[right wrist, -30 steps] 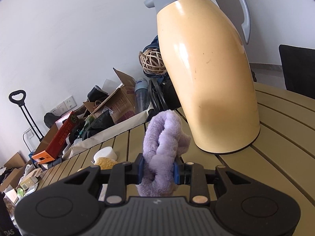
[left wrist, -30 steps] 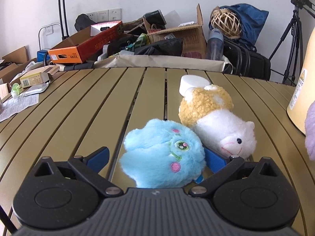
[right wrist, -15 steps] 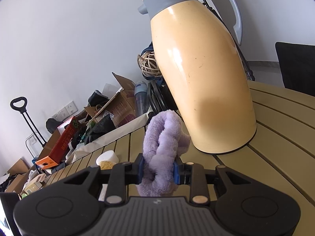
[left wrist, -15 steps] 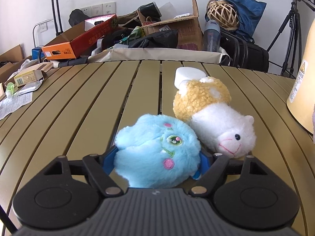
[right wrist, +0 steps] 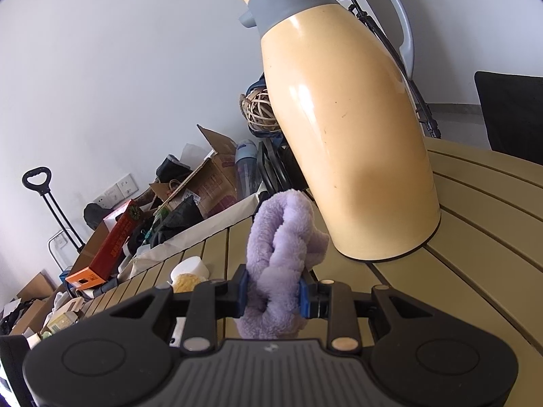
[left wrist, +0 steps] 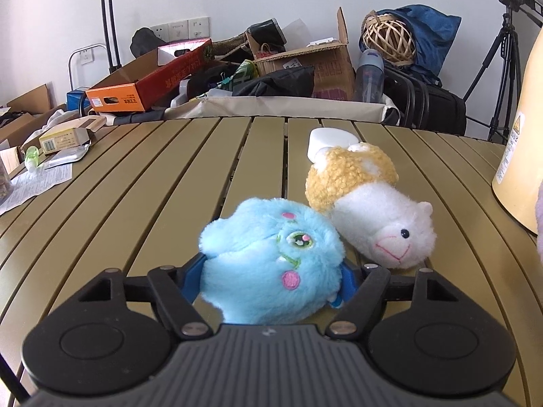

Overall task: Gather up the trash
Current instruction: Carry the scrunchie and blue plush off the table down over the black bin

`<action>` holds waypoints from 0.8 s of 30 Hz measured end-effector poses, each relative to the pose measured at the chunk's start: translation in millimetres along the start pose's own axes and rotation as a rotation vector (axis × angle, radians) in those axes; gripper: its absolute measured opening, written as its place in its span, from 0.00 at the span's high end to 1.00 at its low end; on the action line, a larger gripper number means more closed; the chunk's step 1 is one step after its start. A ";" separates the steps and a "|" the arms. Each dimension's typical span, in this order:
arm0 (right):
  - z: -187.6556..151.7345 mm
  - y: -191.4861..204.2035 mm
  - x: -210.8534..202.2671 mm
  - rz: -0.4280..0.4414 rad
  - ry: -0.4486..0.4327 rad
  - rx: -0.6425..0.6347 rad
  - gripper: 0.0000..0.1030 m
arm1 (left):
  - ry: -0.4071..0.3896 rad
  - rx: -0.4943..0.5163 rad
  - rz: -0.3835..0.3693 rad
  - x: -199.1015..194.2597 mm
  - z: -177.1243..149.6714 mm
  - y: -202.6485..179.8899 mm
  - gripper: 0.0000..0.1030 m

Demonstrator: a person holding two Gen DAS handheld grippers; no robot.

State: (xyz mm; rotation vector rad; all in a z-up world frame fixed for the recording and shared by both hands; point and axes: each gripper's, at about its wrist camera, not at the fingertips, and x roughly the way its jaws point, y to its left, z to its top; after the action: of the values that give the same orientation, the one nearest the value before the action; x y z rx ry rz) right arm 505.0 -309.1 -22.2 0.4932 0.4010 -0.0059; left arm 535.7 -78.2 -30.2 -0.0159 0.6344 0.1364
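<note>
A fluffy blue plush toy lies on the slatted olive table. It sits between the blue pads of my left gripper, whose jaws are closing and press into its fur on both sides. A white and yellow plush animal lies right behind it, touching it, with a white round lid at its far end. My right gripper is shut on a folded purple fluffy cloth, held just above the table beside a tall cream thermos jug.
The jug stands at the table's right edge in the left wrist view. Papers and small boxes lie at the table's far left. Behind the table are cardboard boxes, bags, a wicker ball and a tripod.
My left gripper's jaws have come in from wide open until both pads sit against the blue plush toy. The right gripper still holds the purple cloth and has barely shifted.
</note>
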 end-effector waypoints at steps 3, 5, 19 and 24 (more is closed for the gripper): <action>-1.8 1.3 -3.4 0.007 0.005 -0.005 0.73 | -0.013 -0.010 0.001 -9.5 -2.7 3.8 0.28; -3.1 3.3 -6.3 0.013 0.009 -0.012 0.73 | -0.017 -0.019 -0.003 -15.6 -4.2 7.0 0.28; -17.8 19.5 -46.8 0.072 0.009 -0.070 0.73 | -0.105 -0.020 -0.016 -85.0 -15.9 23.7 0.28; -27.4 28.4 -65.2 0.095 0.008 -0.104 0.73 | -0.127 -0.018 -0.022 -108.1 -22.2 29.8 0.28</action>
State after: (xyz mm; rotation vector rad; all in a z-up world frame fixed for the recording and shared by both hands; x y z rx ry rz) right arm 437.6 -277.3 -6.7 0.4094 0.3828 0.1084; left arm 432.5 -63.1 16.8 -0.0310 0.5058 0.1205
